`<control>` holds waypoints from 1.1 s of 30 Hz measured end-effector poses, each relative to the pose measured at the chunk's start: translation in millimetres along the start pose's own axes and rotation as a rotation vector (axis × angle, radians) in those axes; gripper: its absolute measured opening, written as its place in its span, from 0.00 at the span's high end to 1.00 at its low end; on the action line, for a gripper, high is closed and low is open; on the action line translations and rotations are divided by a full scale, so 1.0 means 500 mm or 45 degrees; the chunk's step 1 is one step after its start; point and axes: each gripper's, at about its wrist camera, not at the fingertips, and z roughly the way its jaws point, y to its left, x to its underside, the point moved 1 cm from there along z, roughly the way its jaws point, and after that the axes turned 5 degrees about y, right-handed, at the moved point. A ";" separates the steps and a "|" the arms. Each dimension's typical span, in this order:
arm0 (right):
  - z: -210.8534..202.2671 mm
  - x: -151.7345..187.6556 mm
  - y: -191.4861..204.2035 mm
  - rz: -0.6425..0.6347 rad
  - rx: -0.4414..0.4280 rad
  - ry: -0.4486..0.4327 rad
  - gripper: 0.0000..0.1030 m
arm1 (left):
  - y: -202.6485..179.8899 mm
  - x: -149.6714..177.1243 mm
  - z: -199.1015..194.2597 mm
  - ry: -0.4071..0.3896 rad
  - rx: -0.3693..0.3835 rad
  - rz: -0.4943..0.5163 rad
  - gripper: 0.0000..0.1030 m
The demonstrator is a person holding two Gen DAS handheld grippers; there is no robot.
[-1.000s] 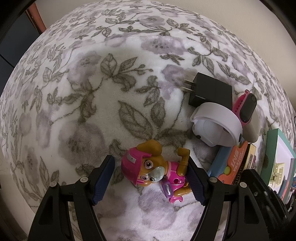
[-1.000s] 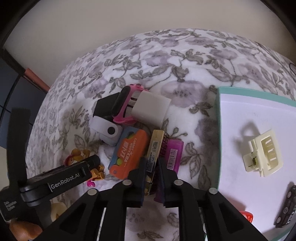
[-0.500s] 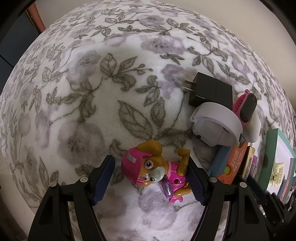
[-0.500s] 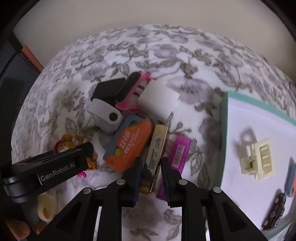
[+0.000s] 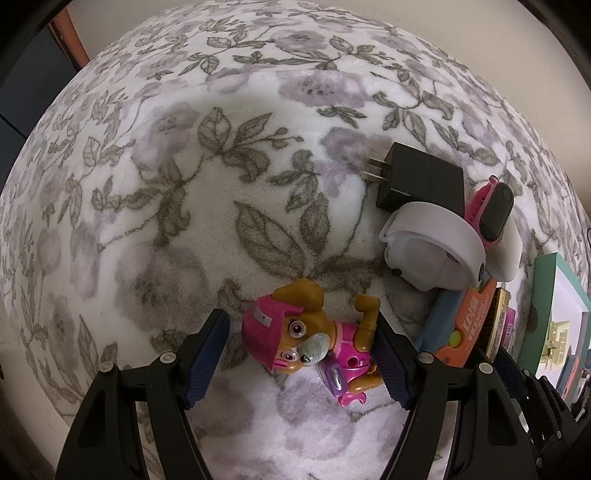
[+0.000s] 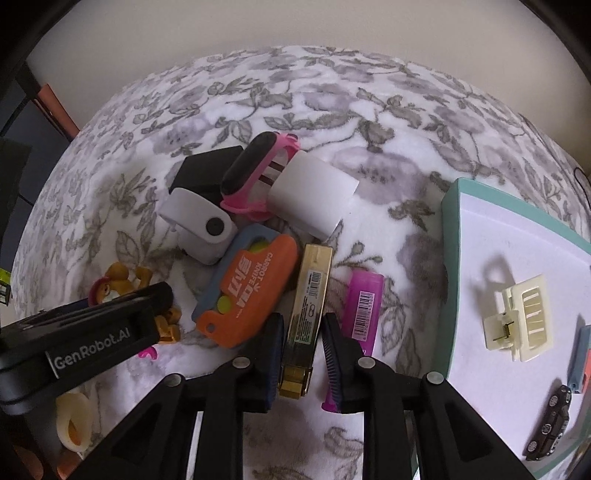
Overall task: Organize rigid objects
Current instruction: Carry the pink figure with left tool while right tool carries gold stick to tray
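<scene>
1. Right wrist view: the right gripper [image 6: 302, 345] has its jaws narrowed around the gold box [image 6: 309, 306], which stands between them with slim gaps on both sides. I cannot tell whether the pads [image 6: 275, 354] already touch it, so no firm hold is certain.
2. Risk: the gold box lies packed between the orange knife case [image 6: 248, 291] on the gripper's left and the purple tube [image 6: 360, 308] on its right. A finger closing or lifting could catch either neighbour and drag it along.
3. Risk: the grip sits at the near end of a long box, so it may tilt or slip out if lifted.
4. The teal tray [image 6: 452, 266], right of the gripper, already holds a cream hair clip [image 6: 521, 319] and a toy car [image 6: 550, 432]; a careless drop there could knock them.
5. Left wrist view: the left gripper [image 5: 301, 356] is wide open around the pup figure [image 5: 306, 336], holding nothing. The figure lies askew toward its right finger, so closing may push it instead of pinching it.
6. The surface is a soft fleece blanket [image 5: 155, 206] with grey-purple flowers, on which things can sink or roll. A plain cream wall [image 6: 295, 26] stands beyond.
</scene>
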 end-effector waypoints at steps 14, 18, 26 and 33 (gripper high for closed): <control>-0.070 0.012 -0.044 0.115 -0.091 -0.071 0.84 | -0.003 -0.009 -0.041 -0.058 0.037 0.008 0.37; -0.114 0.007 -0.054 0.136 -0.117 -0.125 0.84 | -0.006 -0.016 -0.090 -0.137 0.049 0.013 0.37; -0.212 0.007 -0.098 0.208 -0.123 -0.247 0.84 | -0.022 -0.012 -0.207 -0.332 0.090 0.061 0.37; -0.249 0.030 -0.180 0.307 -0.103 -0.253 0.84 | -0.092 0.014 -0.252 -0.389 0.139 0.180 0.37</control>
